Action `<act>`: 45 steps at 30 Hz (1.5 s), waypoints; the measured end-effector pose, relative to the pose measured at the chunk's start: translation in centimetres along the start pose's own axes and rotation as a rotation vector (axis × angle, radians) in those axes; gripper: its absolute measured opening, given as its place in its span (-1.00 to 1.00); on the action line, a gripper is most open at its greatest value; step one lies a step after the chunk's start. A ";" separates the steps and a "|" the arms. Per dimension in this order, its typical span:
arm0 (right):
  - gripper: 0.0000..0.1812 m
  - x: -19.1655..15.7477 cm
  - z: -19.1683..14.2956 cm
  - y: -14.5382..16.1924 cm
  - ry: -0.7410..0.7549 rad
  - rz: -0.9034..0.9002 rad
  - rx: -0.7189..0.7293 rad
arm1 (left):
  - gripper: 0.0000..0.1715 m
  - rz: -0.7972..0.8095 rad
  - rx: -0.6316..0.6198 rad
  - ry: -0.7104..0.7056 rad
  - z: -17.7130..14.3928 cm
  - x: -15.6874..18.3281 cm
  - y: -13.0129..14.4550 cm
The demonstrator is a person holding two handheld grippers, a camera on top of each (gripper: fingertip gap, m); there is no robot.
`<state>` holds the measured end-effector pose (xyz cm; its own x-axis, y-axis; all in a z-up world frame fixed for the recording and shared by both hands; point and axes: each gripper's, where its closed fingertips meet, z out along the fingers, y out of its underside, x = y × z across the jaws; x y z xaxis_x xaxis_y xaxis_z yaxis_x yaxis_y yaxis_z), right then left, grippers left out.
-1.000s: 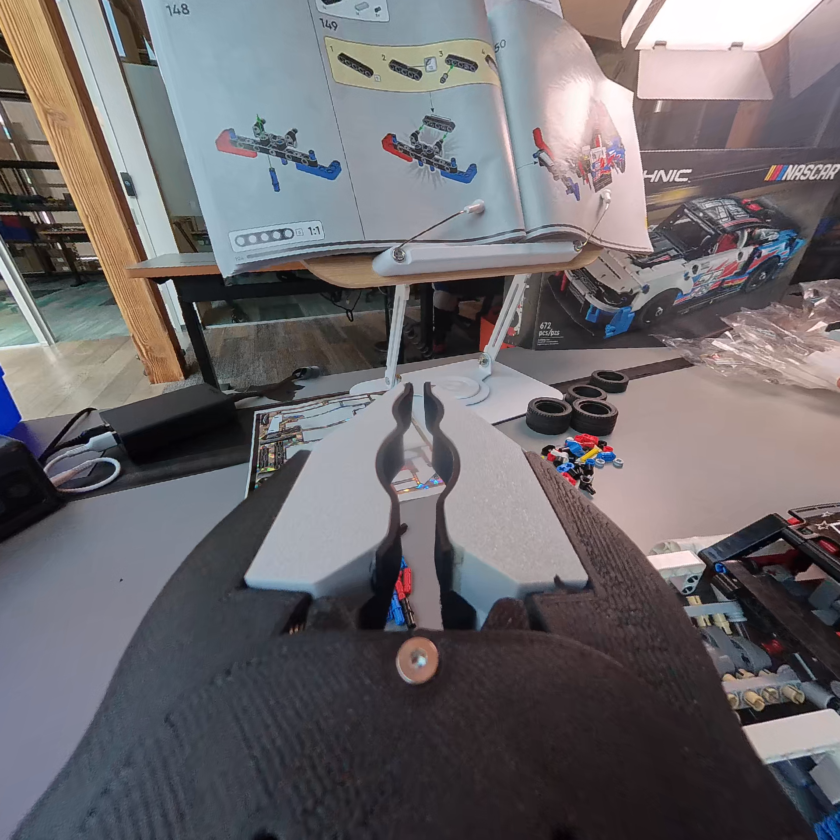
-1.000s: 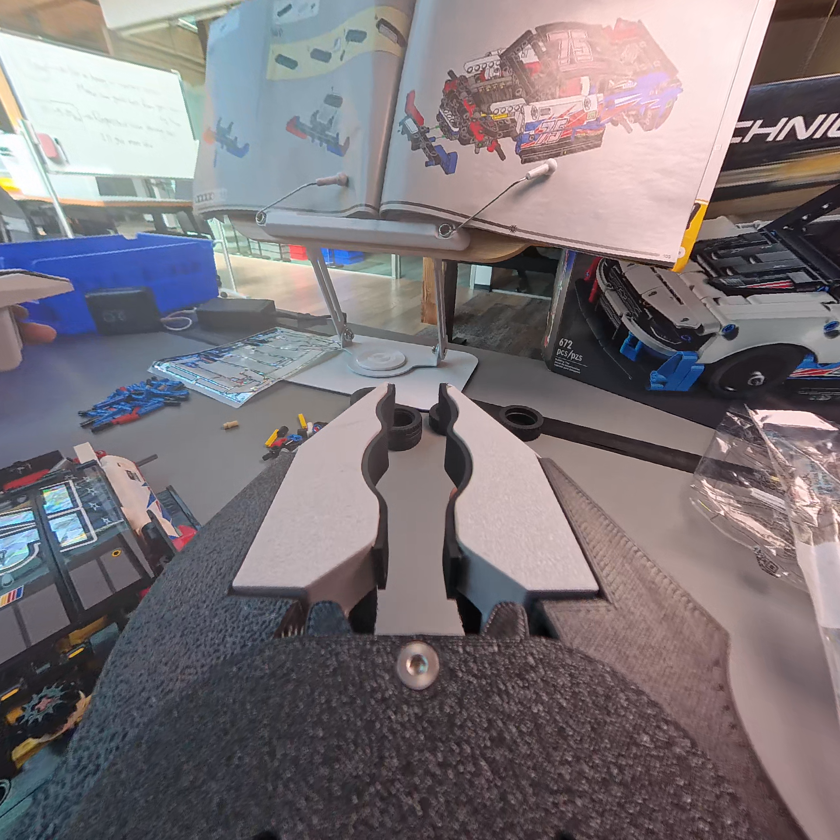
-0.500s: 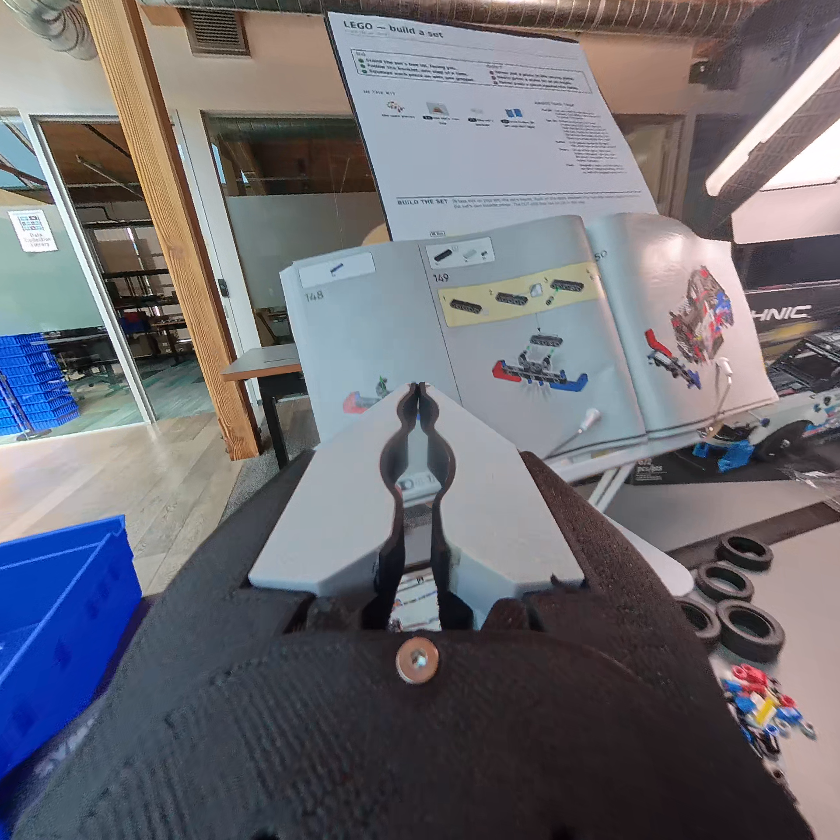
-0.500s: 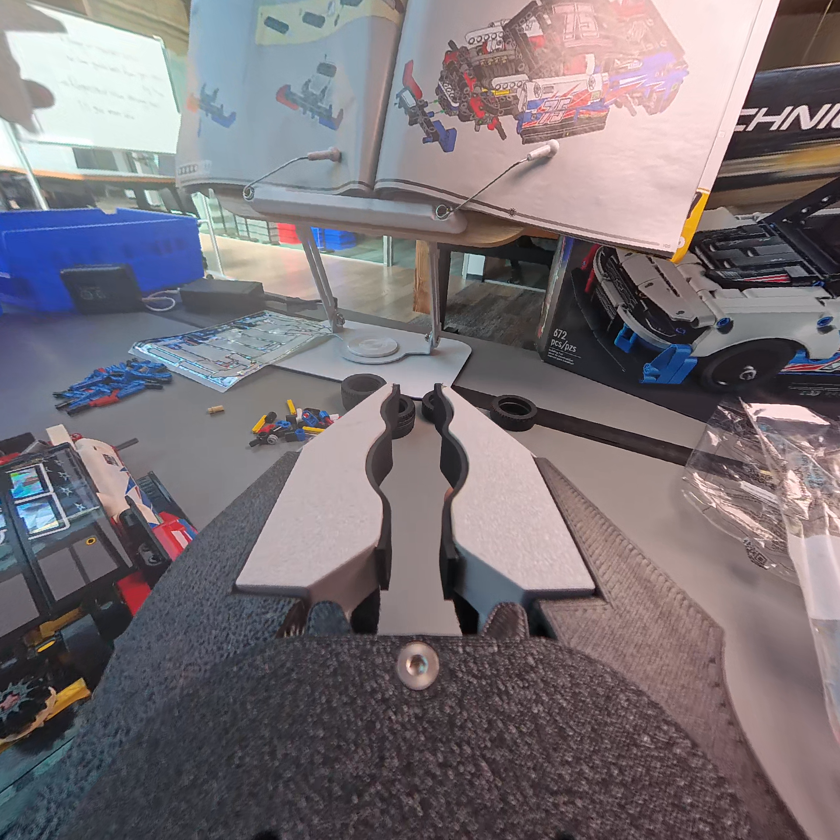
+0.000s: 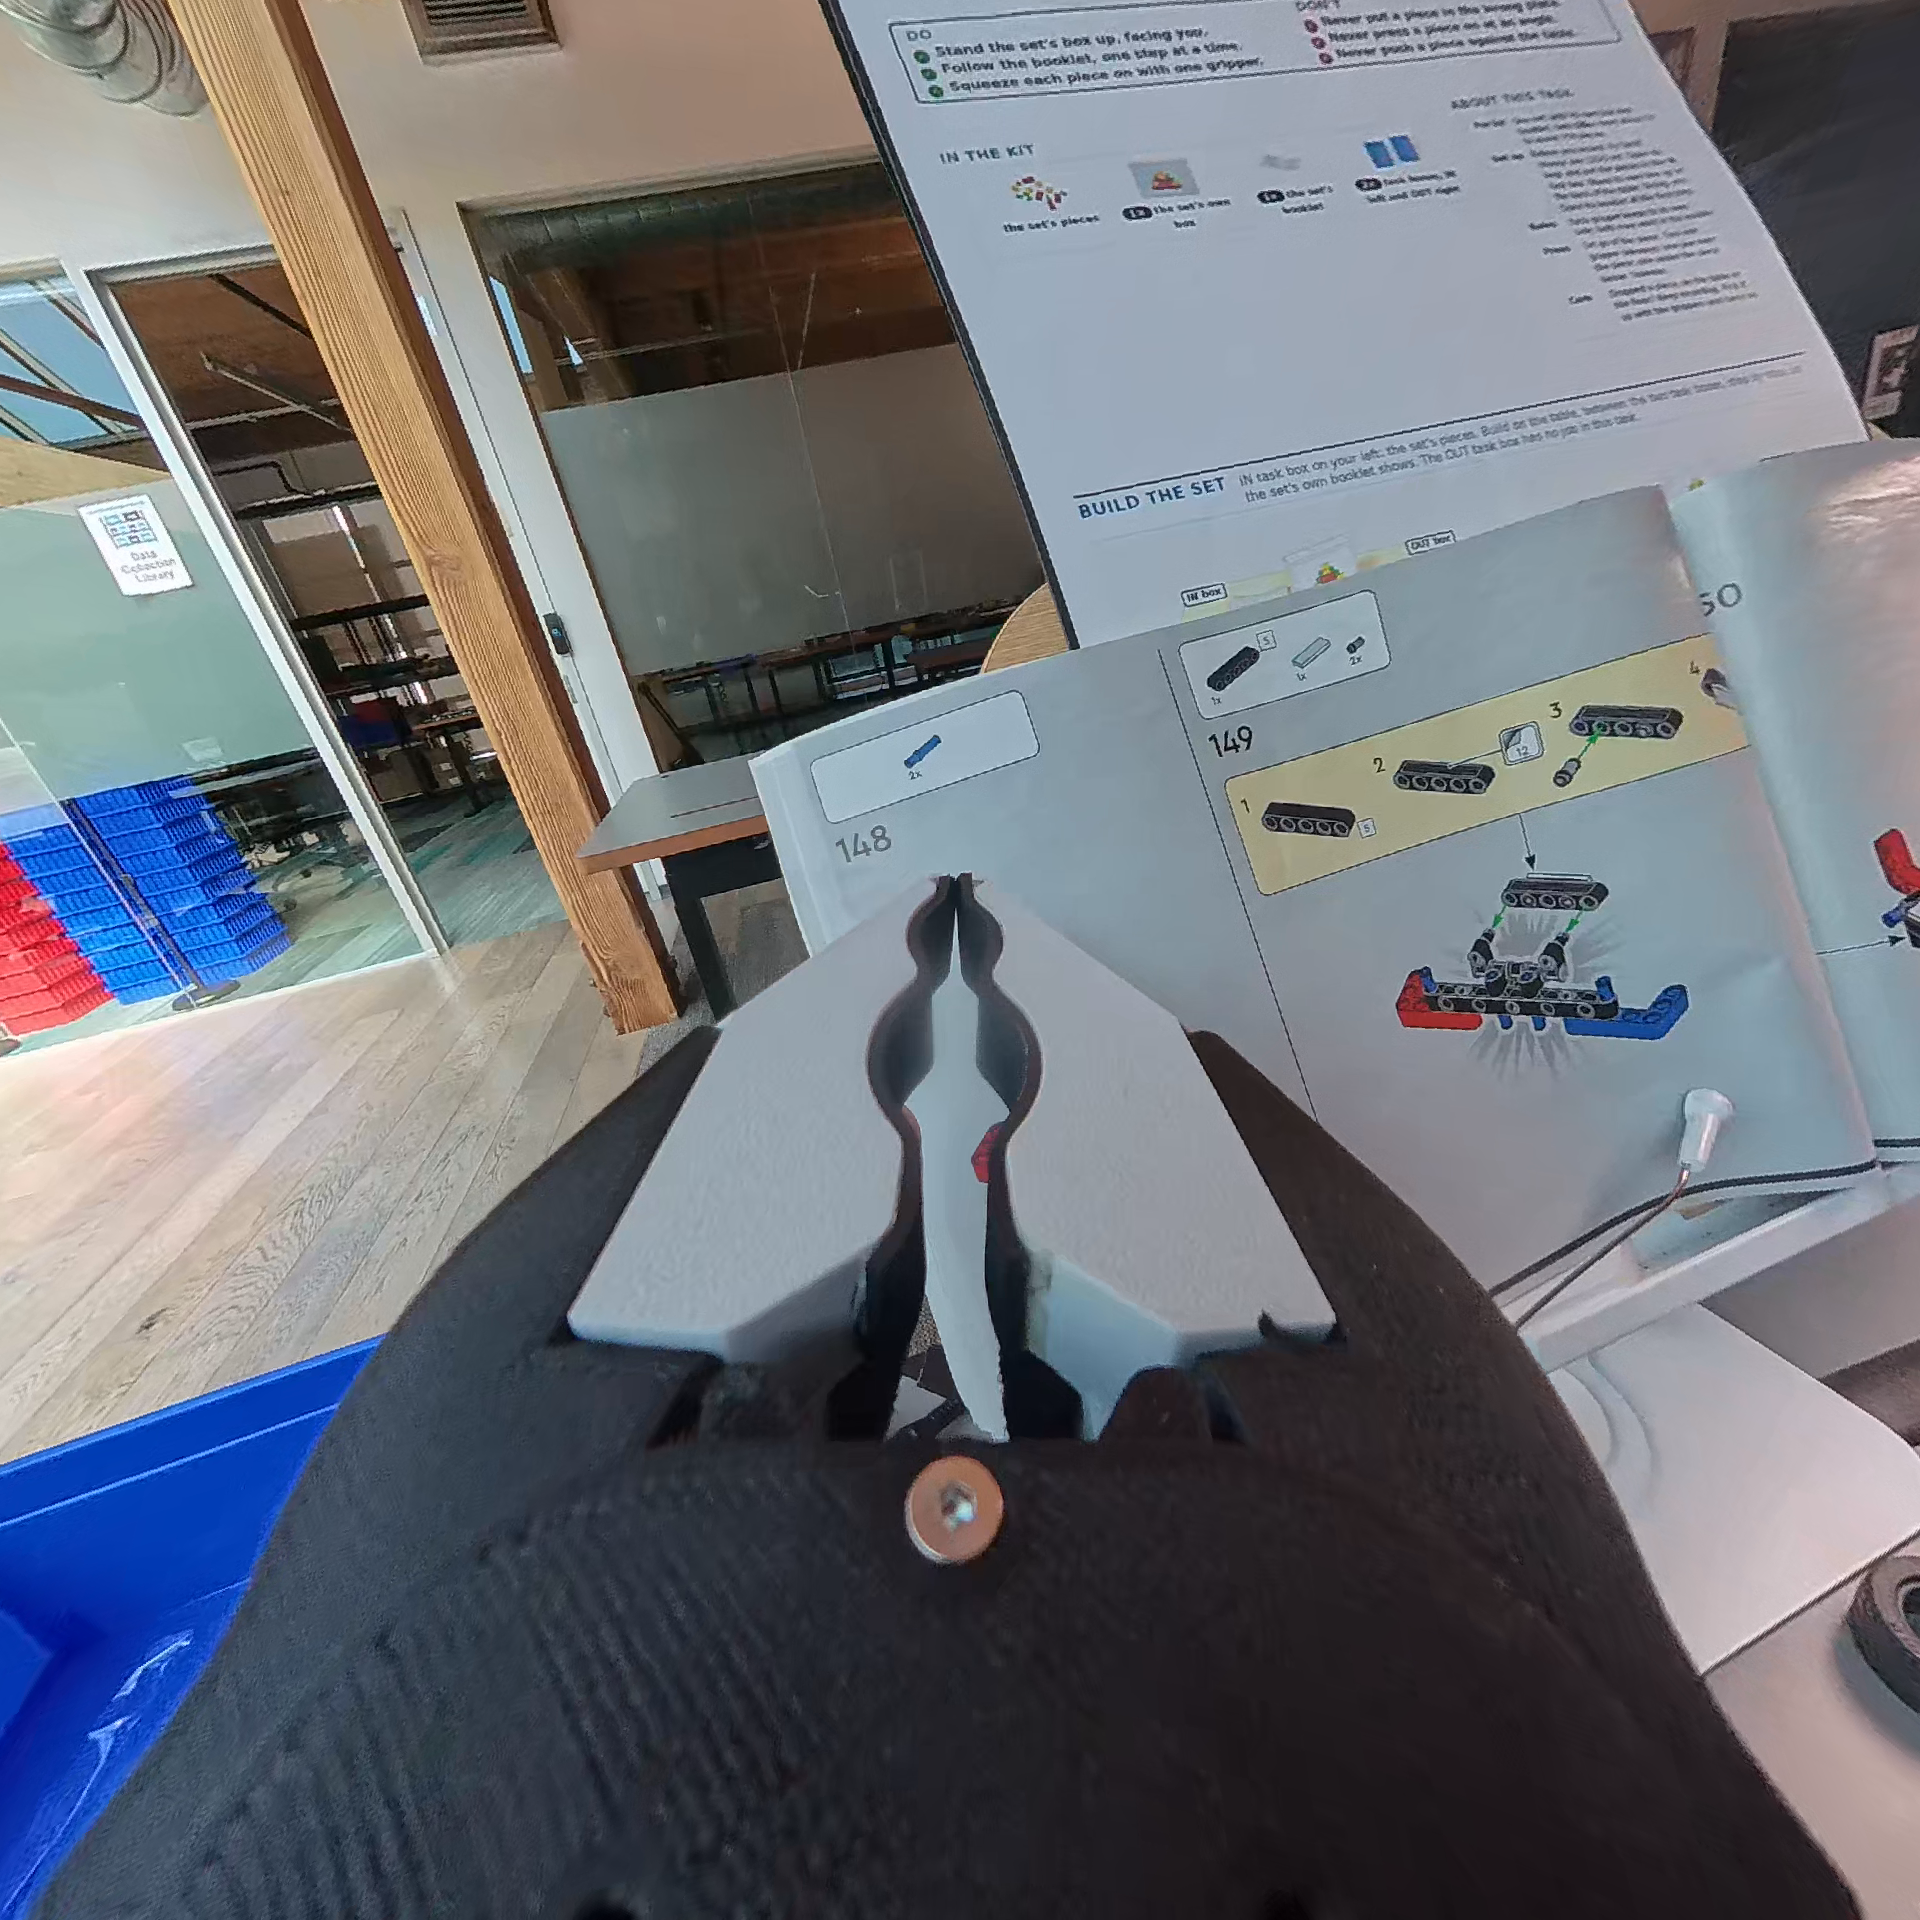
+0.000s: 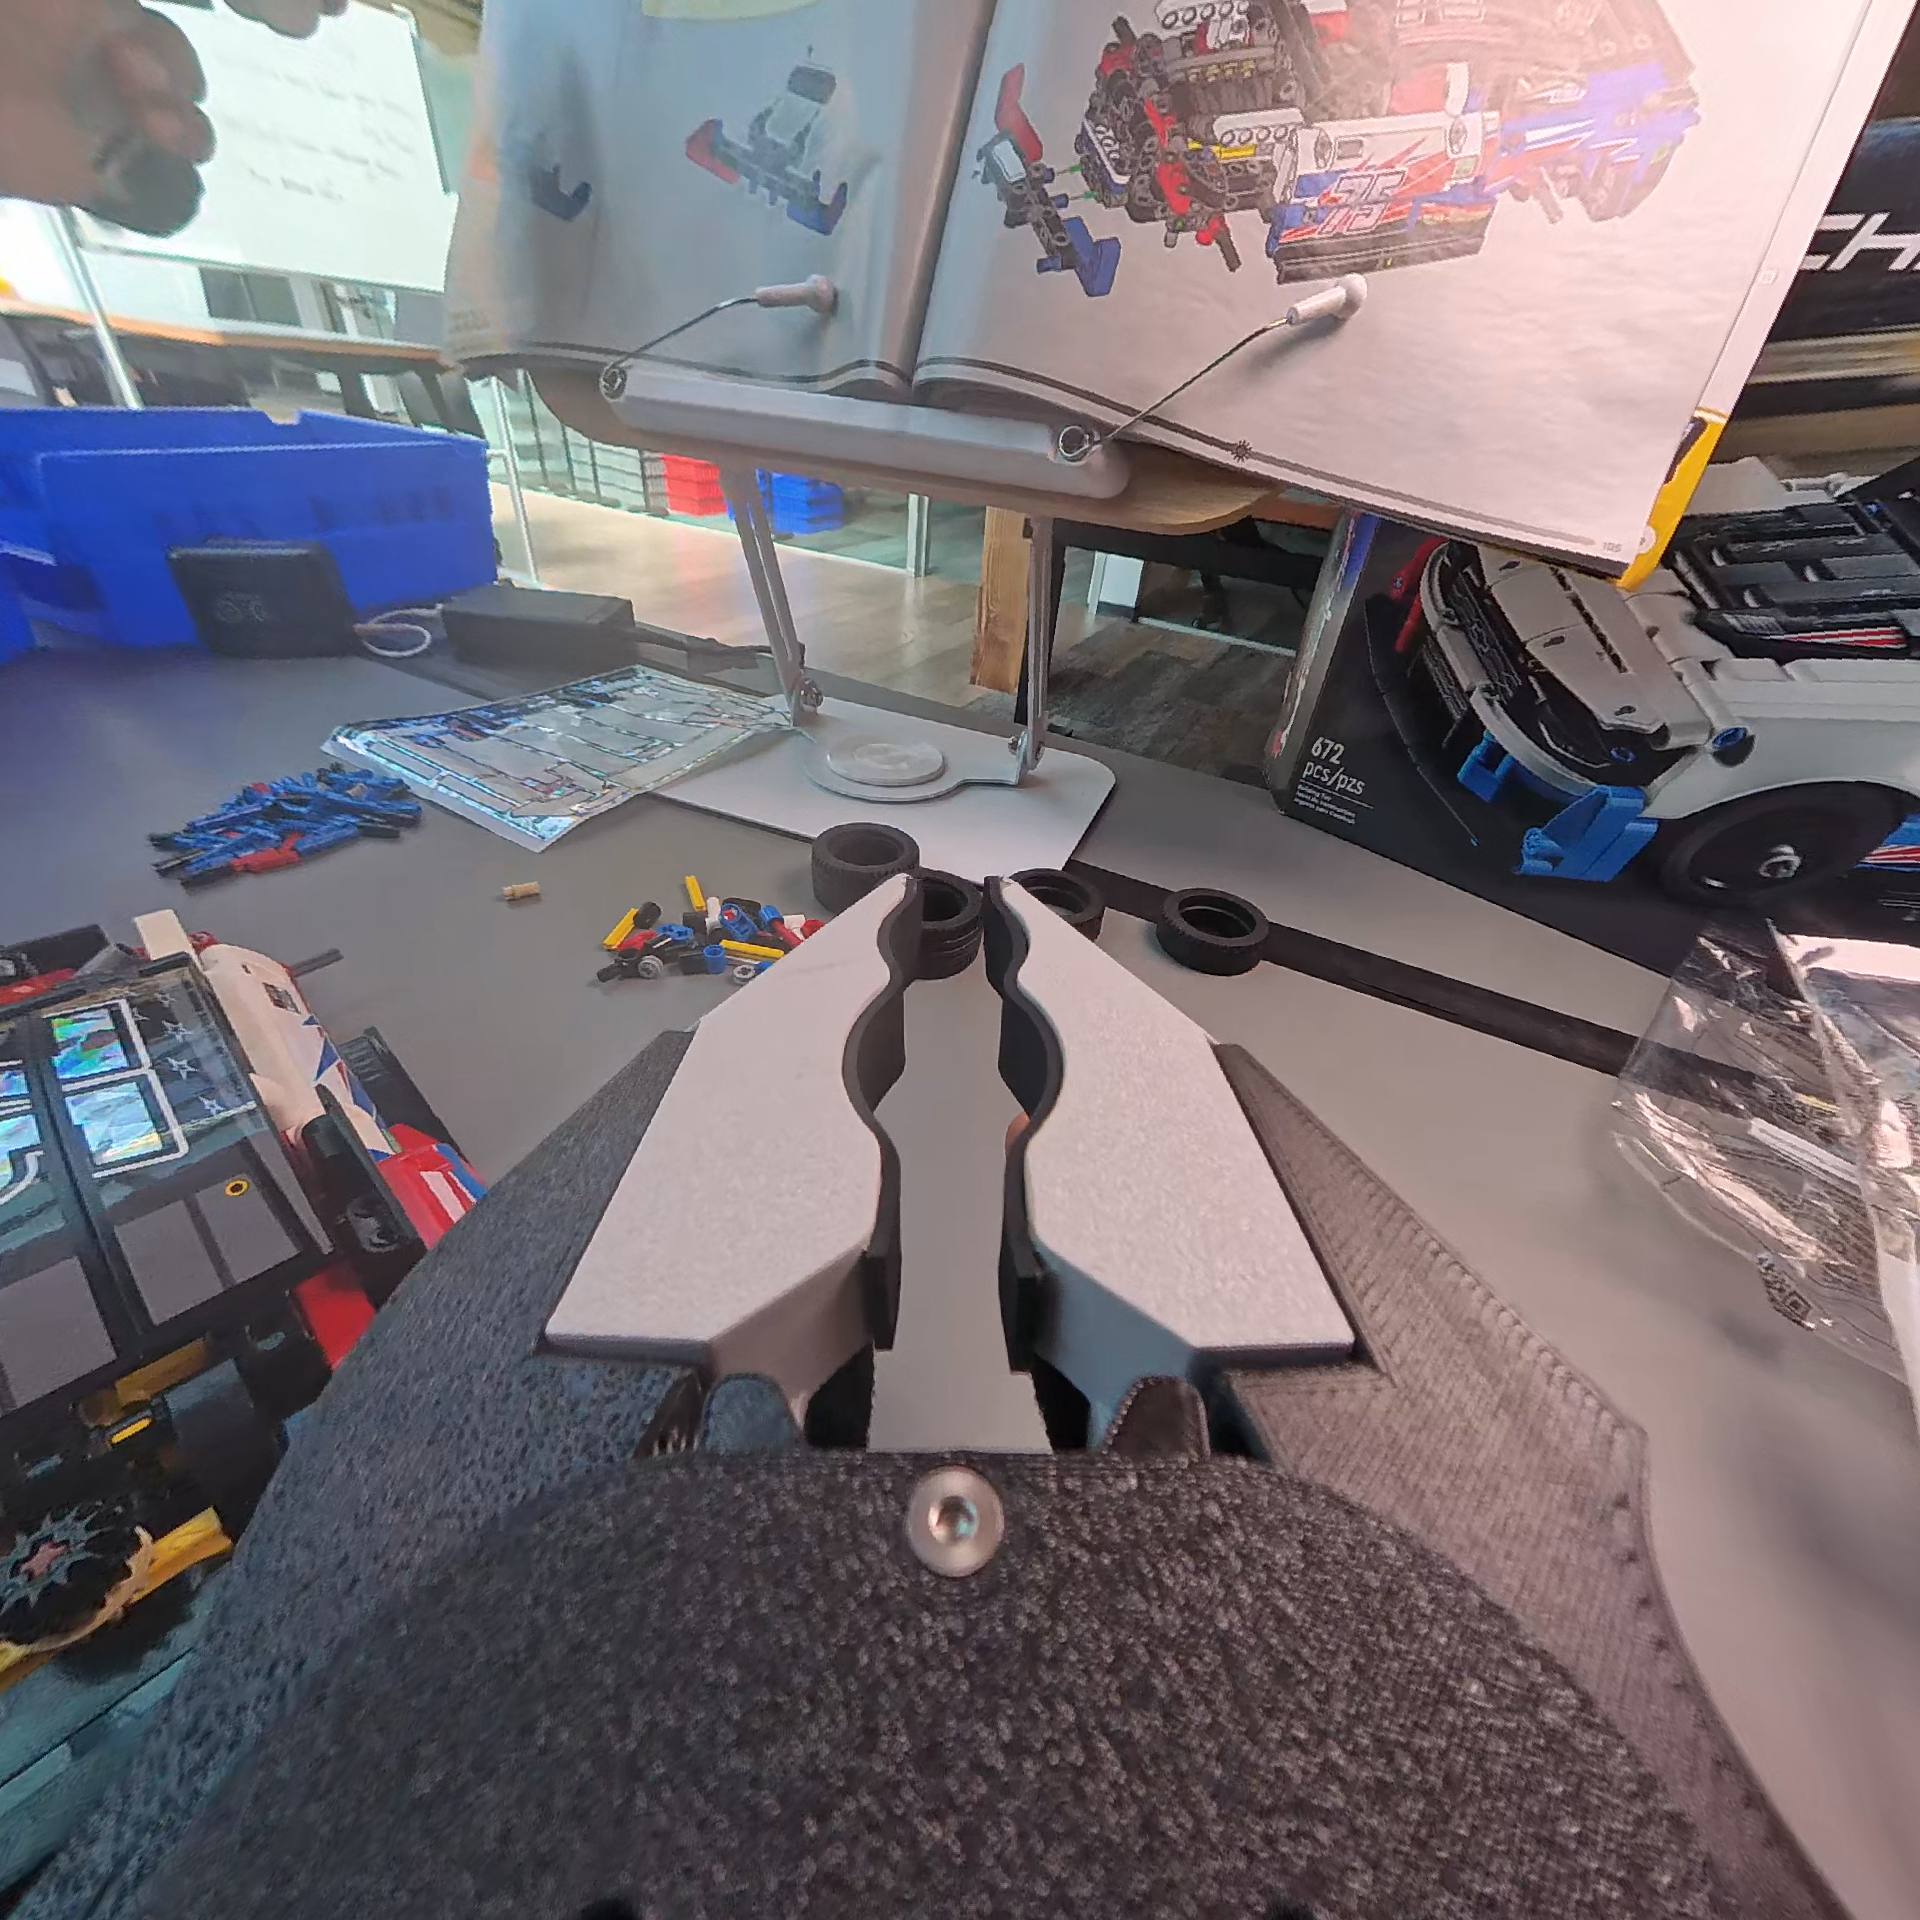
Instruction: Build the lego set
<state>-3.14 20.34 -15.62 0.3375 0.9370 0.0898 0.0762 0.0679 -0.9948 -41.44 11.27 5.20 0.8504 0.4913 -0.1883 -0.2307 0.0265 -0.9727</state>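
Note:
My left gripper is shut, tips touching, with nothing visible between them. It is raised off the table and points at the left page of the open instruction booklet, close in front of it. My right gripper is open a little and empty, low over the grey table, pointing at several black tyres. A pile of small coloured pieces lies left of its fingertips. The partly built car sits at the left. The booklet rests on a grey stand.
A pile of blue pins and a sticker sheet lie at the back left. The set's box stands at the back right and clear plastic bags lie at the right. A blue bin is at the left. A printed sheet stands behind the booklet.
My left gripper has closed, risen from the table and moved up close to the booklet's left page. My right gripper has eased forward toward the tyres, still slightly open.

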 end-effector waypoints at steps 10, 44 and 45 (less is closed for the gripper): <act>-0.90 0.3 -0.1 -0.1 0.016 -0.013 -0.001 | -1.00 0.003 -0.016 -0.022 1.4 0.2 -1.5; -0.96 -0.8 0.1 0.7 -0.019 -0.026 -0.038 | -0.93 0.442 -1.123 0.811 -18.3 9.1 27.7; -0.97 -0.7 0.1 0.8 -0.019 -0.025 -0.040 | -0.93 0.429 -1.123 0.821 -18.3 9.2 27.7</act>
<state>-3.43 19.75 -16.47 0.3176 0.9414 0.1132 0.1216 0.0780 -0.9895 -31.36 0.57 -25.97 0.9271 -0.3499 -0.1344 -0.3748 -0.8615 -0.3425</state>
